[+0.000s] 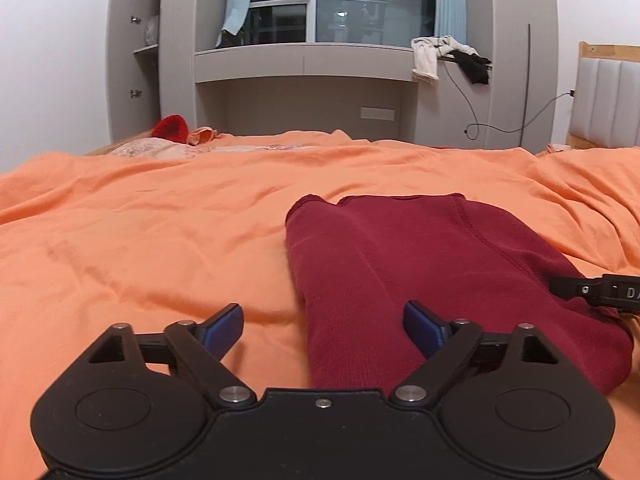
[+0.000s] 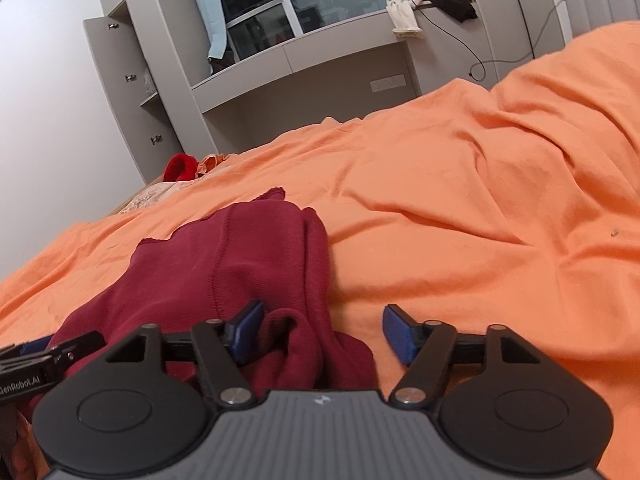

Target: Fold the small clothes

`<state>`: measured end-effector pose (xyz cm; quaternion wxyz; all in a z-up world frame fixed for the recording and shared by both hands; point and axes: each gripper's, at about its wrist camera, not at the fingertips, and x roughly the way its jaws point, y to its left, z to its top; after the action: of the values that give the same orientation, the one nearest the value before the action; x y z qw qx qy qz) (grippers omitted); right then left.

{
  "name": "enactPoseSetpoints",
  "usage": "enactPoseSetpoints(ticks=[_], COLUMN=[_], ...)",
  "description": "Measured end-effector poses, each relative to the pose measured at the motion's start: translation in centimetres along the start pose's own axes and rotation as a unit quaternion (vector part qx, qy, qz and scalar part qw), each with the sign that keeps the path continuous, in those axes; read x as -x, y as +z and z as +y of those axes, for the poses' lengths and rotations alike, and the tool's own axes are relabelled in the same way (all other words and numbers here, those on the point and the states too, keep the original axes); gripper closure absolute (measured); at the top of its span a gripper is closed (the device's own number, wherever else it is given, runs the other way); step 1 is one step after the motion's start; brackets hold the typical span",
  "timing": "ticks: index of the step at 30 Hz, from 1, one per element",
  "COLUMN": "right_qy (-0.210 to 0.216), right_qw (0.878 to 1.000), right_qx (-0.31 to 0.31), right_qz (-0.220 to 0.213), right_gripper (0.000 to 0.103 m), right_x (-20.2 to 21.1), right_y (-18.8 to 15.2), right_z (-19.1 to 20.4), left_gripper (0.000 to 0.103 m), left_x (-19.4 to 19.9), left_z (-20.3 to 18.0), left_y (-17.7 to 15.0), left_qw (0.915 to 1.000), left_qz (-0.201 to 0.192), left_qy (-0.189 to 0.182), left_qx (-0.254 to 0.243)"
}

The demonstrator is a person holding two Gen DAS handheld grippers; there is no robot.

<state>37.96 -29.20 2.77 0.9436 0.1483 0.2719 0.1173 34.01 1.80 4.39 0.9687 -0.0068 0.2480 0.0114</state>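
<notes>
On the bed: a folded maroon garment (image 1: 420, 264) is laid flat on the orange sheet (image 1: 140, 240).
Left gripper (image 1: 323, 328): jaws spread apart, the garment's near left edge between them, unpressed.
Right gripper (image 2: 323, 332): jaws apart over the near right corner.
Free room: bare sheet is seen left, right and beyond.

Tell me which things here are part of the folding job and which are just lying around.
Part of the job: dark red garment, left gripper, right gripper, both open over it.

Just lying about: orange bedcover, red item, white cloth and black cloth on the ledge, cable.
</notes>
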Motion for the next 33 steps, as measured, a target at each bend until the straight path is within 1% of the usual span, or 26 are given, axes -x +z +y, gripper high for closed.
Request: enactPoseSetpoints(ticks=[4, 7, 11, 14, 20, 24, 27, 30, 33], right_qy=[0.000, 0.001, 0.008, 0.019, 0.029, 0.026, 0.025, 0.026, 0.027], right_qw=[1.000, 1.000, 1.000, 1.000, 0.996, 0.992, 0.987, 0.981, 0.975], right_qx=[-0.006, -0.008, -0.011, -0.006, 0.034, 0.067, 0.092, 0.111, 0.115], right_qz=[-0.001, -0.005, -0.014, -0.024, -0.073, -0.104, -0.129, -0.159, -0.186], right_gripper=[0.026, 0.022, 0.013, 0.010, 0.000, 0.001, 0.000, 0.000, 0.000], right_x=[0.0, 0.2, 0.7, 1.3, 3.8, 5.9, 7.5, 9.4, 11.5], right_y=[-0.1, -0.1, -0.1, 0.1, 0.1, -0.3, -0.5, -1.0, -1.7], right_z=[-0.2, -0.3, -0.3, -0.1, 1.5, 2.9, 4.0, 5.0, 5.7], left_gripper=[0.008, 0.005, 0.002, 0.001, 0.001, 0.001, 0.001, 0.001, 0.001], left_x=[-0.1, 0.0, 0.4, 0.9, 2.6, 4.6, 6.2, 8.2, 10.1], left_z=[0.5, 0.8, 0.9, 1.1, 1.2, 1.6, 2.0, 2.3, 2.5], left_y=[0.0, 0.0, 0.1, 0.3, 1.0, 1.6, 1.7, 1.1, 0.2], left_qw=[0.9998, 0.9997, 0.9994, 0.9993, 0.9983, 0.9958, 0.9938, 0.9917, 0.9902], left_qz=[0.006, 0.007, 0.000, -0.010, -0.038, -0.070, -0.085, -0.100, -0.115], left_qy=[0.001, 0.003, 0.005, 0.003, 0.001, 0.000, -0.009, -0.013, -0.016], left_qx=[0.017, 0.023, 0.033, 0.036, 0.045, 0.059, 0.072, 0.080, 0.078])
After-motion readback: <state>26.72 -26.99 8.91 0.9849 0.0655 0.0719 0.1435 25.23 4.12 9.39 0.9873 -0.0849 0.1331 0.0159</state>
